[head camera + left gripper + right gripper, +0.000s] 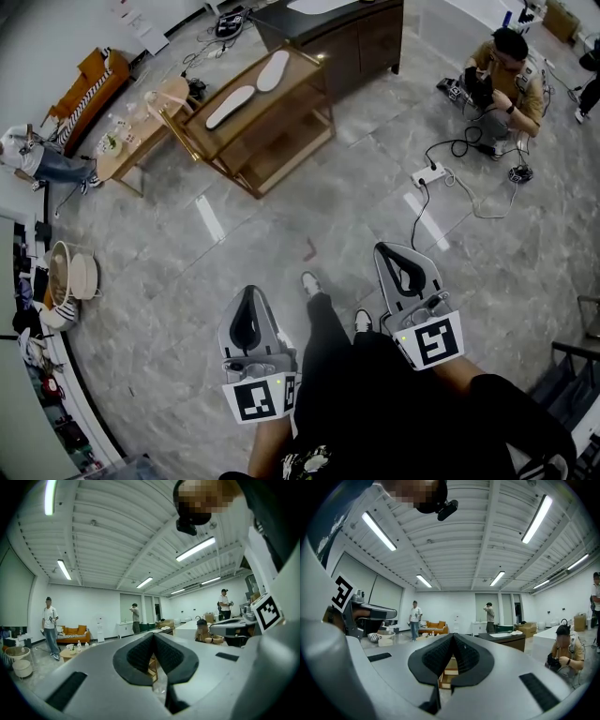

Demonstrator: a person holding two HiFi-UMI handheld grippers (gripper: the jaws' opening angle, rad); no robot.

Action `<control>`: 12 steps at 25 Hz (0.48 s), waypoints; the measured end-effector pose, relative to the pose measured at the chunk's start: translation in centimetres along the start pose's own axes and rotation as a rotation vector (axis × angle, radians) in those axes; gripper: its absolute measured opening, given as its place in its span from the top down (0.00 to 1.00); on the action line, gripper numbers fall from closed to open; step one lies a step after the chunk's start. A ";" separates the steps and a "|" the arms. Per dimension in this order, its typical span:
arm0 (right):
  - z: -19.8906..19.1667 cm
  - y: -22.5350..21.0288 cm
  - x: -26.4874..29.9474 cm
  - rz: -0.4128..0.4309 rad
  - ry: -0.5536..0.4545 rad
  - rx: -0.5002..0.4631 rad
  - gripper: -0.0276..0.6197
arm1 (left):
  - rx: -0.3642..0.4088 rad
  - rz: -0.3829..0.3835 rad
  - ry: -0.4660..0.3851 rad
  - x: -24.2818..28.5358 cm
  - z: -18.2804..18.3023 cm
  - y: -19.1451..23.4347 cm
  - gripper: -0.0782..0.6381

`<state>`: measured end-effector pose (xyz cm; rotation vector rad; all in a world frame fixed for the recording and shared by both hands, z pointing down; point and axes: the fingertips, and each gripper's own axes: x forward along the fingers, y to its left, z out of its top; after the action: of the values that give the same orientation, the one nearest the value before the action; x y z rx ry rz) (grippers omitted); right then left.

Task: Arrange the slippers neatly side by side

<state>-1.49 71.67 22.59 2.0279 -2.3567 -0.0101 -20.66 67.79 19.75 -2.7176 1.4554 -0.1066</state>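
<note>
Two white slippers lie apart on the top of a wooden shelf rack [302, 131] far ahead: one [230, 106] to the left, the other [273, 69] behind it to the right, both at a slant. My left gripper [251, 292] is held low in front of my body, shut and empty. My right gripper [385, 247] is beside it, a little further forward, also shut with nothing in it. In the left gripper view the jaws [153, 635] meet at the tip. The right gripper view shows its jaws [453, 635] closed likewise, with the rack [446, 668] seen below them.
A dark cabinet [352, 42] stands behind the rack. A round wooden side table [141, 141] and an orange sofa [89, 86] are to the left. A person [506, 80] sits on the floor at right, near a power strip [428, 174] and cables. Baskets [70, 277] stand at far left.
</note>
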 end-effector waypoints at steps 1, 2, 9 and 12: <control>0.0 -0.2 0.3 -0.002 -0.002 -0.002 0.96 | 0.001 -0.003 -0.002 0.3 0.0 0.0 0.89; 0.1 -0.4 0.5 -0.003 -0.009 -0.008 0.96 | 0.004 -0.008 -0.001 0.6 0.0 0.0 0.89; 0.0 -0.5 2.0 0.002 -0.011 -0.005 0.96 | -0.009 -0.002 0.005 1.9 -0.6 0.9 0.89; 0.4 -0.7 2.6 0.011 -0.028 -0.020 0.96 | -0.010 -0.012 -0.004 2.5 -0.5 1.0 0.89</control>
<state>-1.22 68.95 22.24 2.0193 -2.3741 -0.0618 -20.16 65.11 20.23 -2.7338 1.4425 -0.0946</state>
